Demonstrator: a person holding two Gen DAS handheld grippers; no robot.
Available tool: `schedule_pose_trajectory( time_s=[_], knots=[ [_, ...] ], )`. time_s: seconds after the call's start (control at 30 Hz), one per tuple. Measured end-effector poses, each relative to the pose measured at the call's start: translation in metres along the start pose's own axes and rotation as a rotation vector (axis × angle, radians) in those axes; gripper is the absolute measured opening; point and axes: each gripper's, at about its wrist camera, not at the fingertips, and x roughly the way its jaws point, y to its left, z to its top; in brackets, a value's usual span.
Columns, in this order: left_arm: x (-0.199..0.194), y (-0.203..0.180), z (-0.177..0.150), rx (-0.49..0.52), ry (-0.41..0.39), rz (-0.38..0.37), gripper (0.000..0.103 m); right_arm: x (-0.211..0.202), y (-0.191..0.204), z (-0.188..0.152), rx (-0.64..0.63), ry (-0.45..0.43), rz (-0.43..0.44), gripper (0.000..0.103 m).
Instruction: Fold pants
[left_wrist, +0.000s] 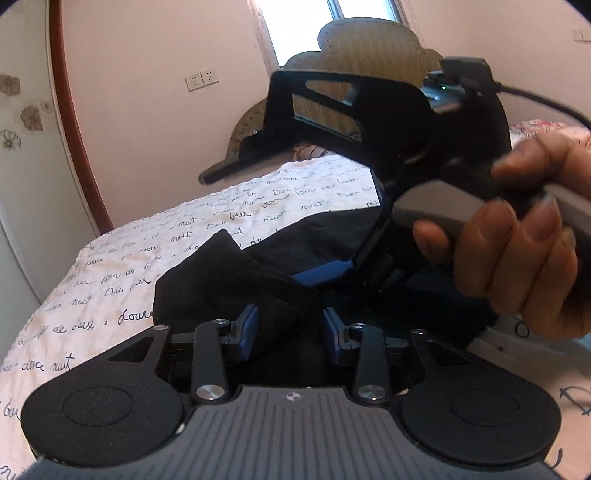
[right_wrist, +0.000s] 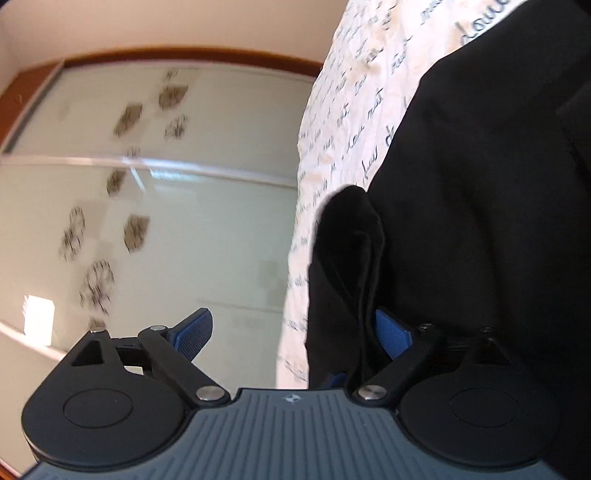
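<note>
Over on the left, the left gripper (left_wrist: 290, 334) sits low above the bed (left_wrist: 110, 295), its blue pads (left_wrist: 248, 325) set apart with dark cloth lying between them; the jaws are parted and I cannot see them pinching anything. The black pants (left_wrist: 229, 280) lie rumpled on the white bedspread with its handwritten script print, a fold of fabric humped up just ahead of the fingers, towards the near edge of the bed. Beyond, at the bed's far end, stands the padded headboard (left_wrist: 369, 48) with a bright window (left_wrist: 295, 26) behind it, and a wall socket (left_wrist: 202, 79) to its left. Moving right in the same view, the right gripper (left_wrist: 325, 275) comes in tilted down onto the pants, one blue pad showing against the black cloth, with the person's right hand (left_wrist: 517, 251) wrapped round its grey handle and a cable (left_wrist: 543, 99) trailing off the top. From the right wrist camera, the view is rolled sideways: a sliding wardrobe door (right_wrist: 166, 221) with flower decals fills the left, the bedspread edge (right_wrist: 332, 147) runs down the middle, and the pants (right_wrist: 480, 221) fill the right. The right gripper (right_wrist: 291, 332) has its jaws wide apart, the left pad (right_wrist: 194, 332) hanging free in the air, the right pad (right_wrist: 393, 336) tucked against a bunched fold of black fabric that stands up between the fingers.
</note>
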Motion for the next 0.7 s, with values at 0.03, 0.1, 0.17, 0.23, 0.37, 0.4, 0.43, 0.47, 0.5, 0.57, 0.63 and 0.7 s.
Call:
schedule_pose_trajectory(
  time_s=[0.03,0.1,0.17,0.23,0.37,0.4,0.43,0.47,0.5,0.57,0.63,0.7],
  knots=[
    [-0.001,0.006,-0.001,-0.038,-0.005,-0.020,0.038,0.002,0.001,-0.001,-0.014,0.005,-0.008,0.094],
    [-0.004,0.021,-0.003,-0.109,-0.019,-0.038,0.039,0.000,0.003,-0.004,-0.026,0.019,-0.030,0.094],
    [-0.015,0.031,-0.004,-0.166,-0.051,-0.037,0.042,0.000,0.007,-0.004,-0.038,0.039,-0.050,0.094],
    [-0.032,0.041,-0.008,-0.230,-0.100,-0.039,0.054,0.002,0.011,-0.005,-0.064,0.074,-0.078,0.094],
    [-0.053,0.054,-0.026,-0.328,-0.138,0.027,0.068,0.015,0.024,-0.006,-0.158,0.181,-0.192,0.095],
    [-0.056,0.057,-0.030,-0.362,-0.135,0.034,0.068,0.021,0.029,-0.007,-0.193,0.209,-0.229,0.097],
    [-0.058,0.061,-0.033,-0.401,-0.136,0.041,0.069,0.027,0.034,-0.008,-0.228,0.233,-0.255,0.101],
    [-0.058,0.065,-0.036,-0.437,-0.137,0.050,0.070,0.032,0.040,-0.010,-0.260,0.251,-0.277,0.101],
    [-0.061,0.067,-0.038,-0.470,-0.134,0.058,0.074,0.038,0.044,-0.011,-0.290,0.268,-0.304,0.101],
    [-0.054,0.077,-0.038,-0.513,-0.101,0.051,0.081,0.048,0.050,-0.013,-0.345,0.276,-0.354,0.099],
    [-0.048,0.081,-0.038,-0.534,-0.062,0.029,0.082,0.054,0.053,-0.018,-0.405,0.264,-0.383,0.073],
    [-0.050,0.083,-0.039,-0.538,-0.060,0.018,0.082,0.056,0.049,-0.020,-0.427,0.271,-0.428,0.038]
  ],
)
